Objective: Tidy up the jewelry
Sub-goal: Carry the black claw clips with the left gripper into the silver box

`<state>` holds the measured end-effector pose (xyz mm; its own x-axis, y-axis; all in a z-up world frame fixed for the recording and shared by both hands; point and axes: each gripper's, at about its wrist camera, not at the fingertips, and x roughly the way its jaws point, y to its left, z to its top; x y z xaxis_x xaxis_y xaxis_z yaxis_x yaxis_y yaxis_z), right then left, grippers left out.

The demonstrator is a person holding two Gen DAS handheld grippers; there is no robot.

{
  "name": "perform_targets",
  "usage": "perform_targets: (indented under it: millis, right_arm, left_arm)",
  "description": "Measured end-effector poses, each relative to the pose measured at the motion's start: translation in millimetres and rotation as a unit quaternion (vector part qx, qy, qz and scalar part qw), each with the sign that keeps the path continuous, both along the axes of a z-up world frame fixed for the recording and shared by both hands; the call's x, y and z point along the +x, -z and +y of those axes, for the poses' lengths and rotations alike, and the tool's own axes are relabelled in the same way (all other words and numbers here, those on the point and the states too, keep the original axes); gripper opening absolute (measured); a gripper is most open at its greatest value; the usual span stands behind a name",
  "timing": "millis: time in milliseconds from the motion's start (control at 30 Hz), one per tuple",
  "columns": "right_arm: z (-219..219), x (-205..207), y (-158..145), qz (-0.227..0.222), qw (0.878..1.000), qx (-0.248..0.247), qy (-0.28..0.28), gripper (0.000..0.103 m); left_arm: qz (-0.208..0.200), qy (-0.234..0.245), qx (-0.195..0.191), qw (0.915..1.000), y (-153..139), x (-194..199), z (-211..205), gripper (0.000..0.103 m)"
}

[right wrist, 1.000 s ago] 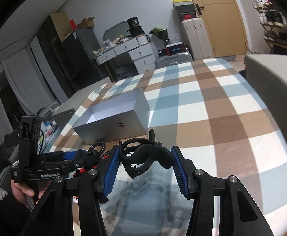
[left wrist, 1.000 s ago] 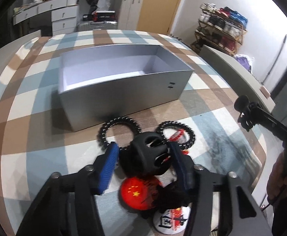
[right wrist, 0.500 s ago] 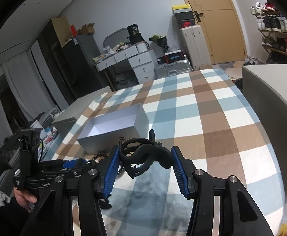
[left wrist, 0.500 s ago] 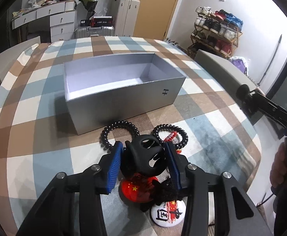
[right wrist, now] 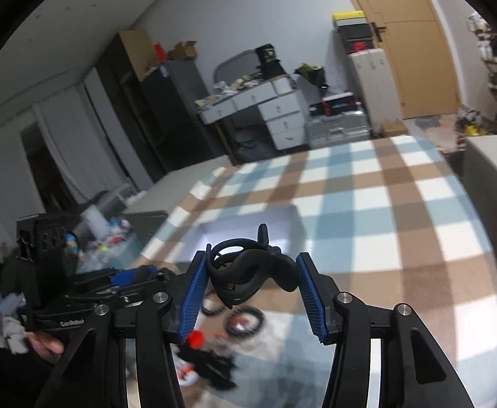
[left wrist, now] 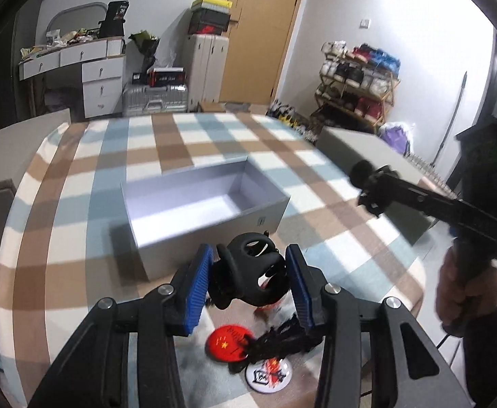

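Note:
My left gripper (left wrist: 250,277) is shut on a black claw hair clip (left wrist: 250,280) and holds it above the table, just in front of the open grey box (left wrist: 211,234). My right gripper (right wrist: 251,280) is shut on another black claw hair clip (right wrist: 253,273), also raised over the table; the box (right wrist: 248,234) lies beyond it. Below on the plaid cloth lie a red round badge (left wrist: 228,341), a white badge (left wrist: 268,375), a black tasselled piece (left wrist: 282,340) and black spiral hair ties (right wrist: 245,321).
The right gripper's body (left wrist: 428,207) reaches in from the right of the left wrist view; the left gripper's body (right wrist: 88,302) shows at the left of the right wrist view. Grey seats (left wrist: 367,149) flank the plaid table (left wrist: 78,238). Drawers, suitcases and a shoe rack stand behind.
Both grippers have risen away from the table with their clips. The left one lifted its clip off the pile of hair ties and badges.

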<state>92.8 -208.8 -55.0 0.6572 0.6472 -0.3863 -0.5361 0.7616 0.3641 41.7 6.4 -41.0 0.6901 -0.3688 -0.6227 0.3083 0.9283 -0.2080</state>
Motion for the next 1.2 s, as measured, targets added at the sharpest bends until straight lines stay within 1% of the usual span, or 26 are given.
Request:
perform_targets:
  millis: [33,100,233,400,500,567,733,867,967,1200]
  right_arm:
    - [2,5,-3,0.004,1.0,0.013,-0.012,0.051]
    - [9,13,-8,0.005,0.999,0.022,-0.024,0.051]
    - [26,29,-18,0.0,0.998,0.021,-0.052,0.051]
    - [53,54,-22,-0.004,0.997,0.006,-0.078,0.051]
    - [64,74,-18,0.002,0.996,-0.002,-0.084,0.051]
    - [71,89,-11,0.014,0.996,-0.005,-0.087,0.051]
    - [83,115,6,0.048,0.994,-0.008,-0.096,0.051]
    - [91,122,16,0.063,0.993,-0.018,-0.1,0.051]
    - [95,127,24,0.072,0.992,-0.035,-0.097,0.051]
    - [98,138,37,0.097,0.99,-0.041,-0.09,0.051]
  left_arm:
    - [-0.006,-0.002,-0.001,1.0,-4,2,1,0.038]
    - [-0.014,-0.003,-0.003,0.9999,-9,6,4,0.038]
    - [-0.029,-0.009,-0.001,0.9995,-15,26,12,0.038]
    - [-0.025,-0.025,-0.004,0.9994,-12,52,24,0.038]
    - [-0.015,-0.034,-0.007,0.9993,-6,68,30,0.038]
    - [-0.008,-0.039,-0.008,0.9992,0,80,33,0.038]
    - [0.015,-0.032,-0.011,0.9993,11,94,32,0.038]
    - [0.029,-0.029,-0.011,0.9991,18,100,30,0.038]
    - [0.039,-0.03,-0.013,0.9987,24,105,30,0.038]
    - [0.055,-0.028,-0.015,0.998,32,112,31,0.038]
